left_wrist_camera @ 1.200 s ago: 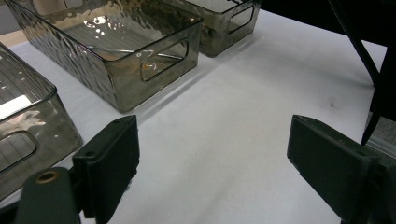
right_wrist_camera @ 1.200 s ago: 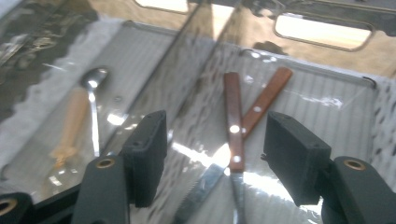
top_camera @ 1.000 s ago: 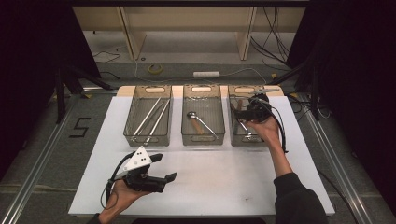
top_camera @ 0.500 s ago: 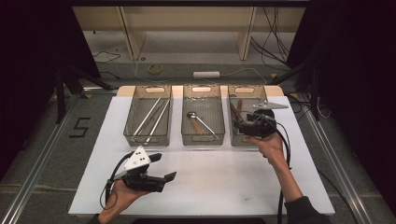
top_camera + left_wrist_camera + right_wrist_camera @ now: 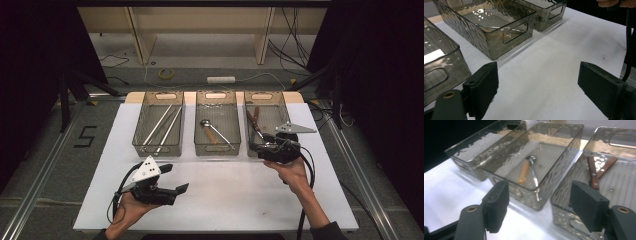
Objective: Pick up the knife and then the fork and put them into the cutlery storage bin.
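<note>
- Jaws of the right gripper (image 5: 256, 146) stand wide with nothing between them, having just been opening; it hovers at the near wall of the right bin (image 5: 287, 107), where brown-handled knives (image 5: 596, 171) lie.
- Left gripper (image 5: 176, 180) gapes equally, empty, over the white mat (image 5: 240, 195) near its front-left corner.
- Painted "5" (image 5: 86, 136) marks the floor left of the table.
- Right gripper view reveals the middle bin's (image 5: 574, 145) ladle (image 5: 532, 167) and wooden handle (image 5: 524, 171).
</note>
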Demonstrator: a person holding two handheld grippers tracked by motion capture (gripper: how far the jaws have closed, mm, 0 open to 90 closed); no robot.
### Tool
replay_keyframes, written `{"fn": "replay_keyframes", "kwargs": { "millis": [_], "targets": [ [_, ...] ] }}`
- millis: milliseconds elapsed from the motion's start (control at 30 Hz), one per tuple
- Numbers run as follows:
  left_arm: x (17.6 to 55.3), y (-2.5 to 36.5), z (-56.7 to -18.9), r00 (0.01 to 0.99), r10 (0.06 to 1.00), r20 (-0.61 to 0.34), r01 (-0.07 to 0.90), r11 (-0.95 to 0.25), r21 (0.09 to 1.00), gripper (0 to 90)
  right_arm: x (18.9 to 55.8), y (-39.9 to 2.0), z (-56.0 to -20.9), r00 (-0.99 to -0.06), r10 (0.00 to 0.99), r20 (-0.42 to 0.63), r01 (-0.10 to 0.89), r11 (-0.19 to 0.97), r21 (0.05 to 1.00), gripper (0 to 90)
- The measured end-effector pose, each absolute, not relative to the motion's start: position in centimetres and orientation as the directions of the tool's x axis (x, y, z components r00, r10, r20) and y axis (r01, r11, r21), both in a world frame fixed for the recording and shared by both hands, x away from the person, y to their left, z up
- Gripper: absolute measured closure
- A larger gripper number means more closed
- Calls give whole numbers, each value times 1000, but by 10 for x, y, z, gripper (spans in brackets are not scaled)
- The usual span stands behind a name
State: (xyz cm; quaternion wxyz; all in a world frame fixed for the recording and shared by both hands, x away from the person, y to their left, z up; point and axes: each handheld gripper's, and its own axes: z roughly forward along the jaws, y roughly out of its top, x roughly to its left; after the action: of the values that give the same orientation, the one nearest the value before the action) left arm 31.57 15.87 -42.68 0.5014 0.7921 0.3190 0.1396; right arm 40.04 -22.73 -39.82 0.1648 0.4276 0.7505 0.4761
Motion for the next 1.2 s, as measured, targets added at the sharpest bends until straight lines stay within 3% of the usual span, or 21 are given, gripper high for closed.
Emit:
{"fn": "replay_keyframes", "kwargs": {
  "millis": [433,1200],
  "targets": [
    [316,164,-426,744,658,-113,375,-271,886,162,373,-222,-407,-654,738,164,440,194,877,312],
    [316,167,-425,740,660,-131,375,-243,895,161,330,-225,-424,-686,707,170,418,192,888,285]
  ]
}}
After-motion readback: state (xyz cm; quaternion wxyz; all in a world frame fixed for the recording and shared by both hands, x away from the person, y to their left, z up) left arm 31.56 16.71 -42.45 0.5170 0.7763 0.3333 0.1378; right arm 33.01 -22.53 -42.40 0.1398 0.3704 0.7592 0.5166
